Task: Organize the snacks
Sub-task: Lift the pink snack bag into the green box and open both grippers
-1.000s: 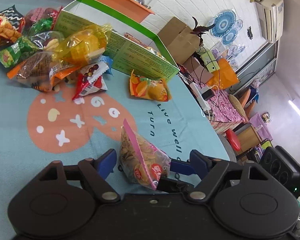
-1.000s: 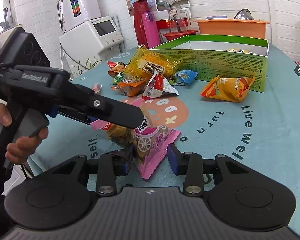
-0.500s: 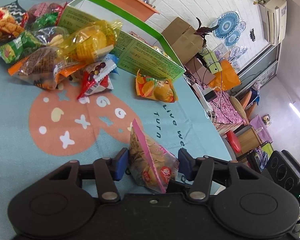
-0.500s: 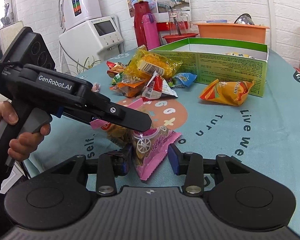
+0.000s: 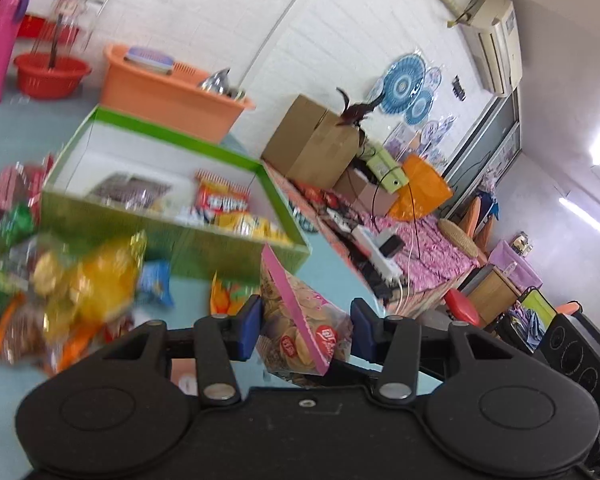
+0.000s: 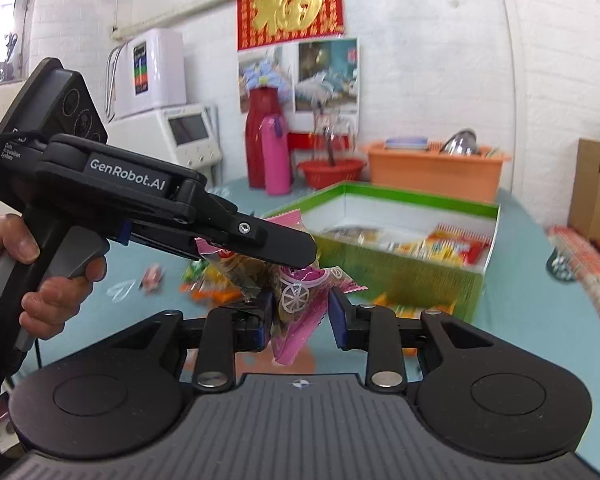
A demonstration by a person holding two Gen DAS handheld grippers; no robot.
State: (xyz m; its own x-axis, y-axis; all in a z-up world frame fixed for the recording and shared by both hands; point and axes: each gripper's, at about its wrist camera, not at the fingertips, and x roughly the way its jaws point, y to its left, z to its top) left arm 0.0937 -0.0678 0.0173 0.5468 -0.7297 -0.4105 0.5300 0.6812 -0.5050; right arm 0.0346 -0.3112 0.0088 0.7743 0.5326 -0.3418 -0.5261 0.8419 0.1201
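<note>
A pink-edged clear biscuit packet (image 5: 300, 328) hangs tilted, just before the open green box (image 5: 172, 200) of snacks.

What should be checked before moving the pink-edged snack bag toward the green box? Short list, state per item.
1. Left claw on the pink-edged snack bag: ok. The bag sits between its pads, and its jaws are closing.
2. Right claw on the same bag: cannot tell. The bag is between the pads, with a gap at the right pad; its jaws are closing.
3. Bag off the table: ok, it hangs between the two claws in the right wrist view.
4. Green box open on top: ok.
5. Free space in the box: ok, bare white floor at the end away from the packets.
6. Loose snacks clear of the path: cannot tell, blurred.
</note>
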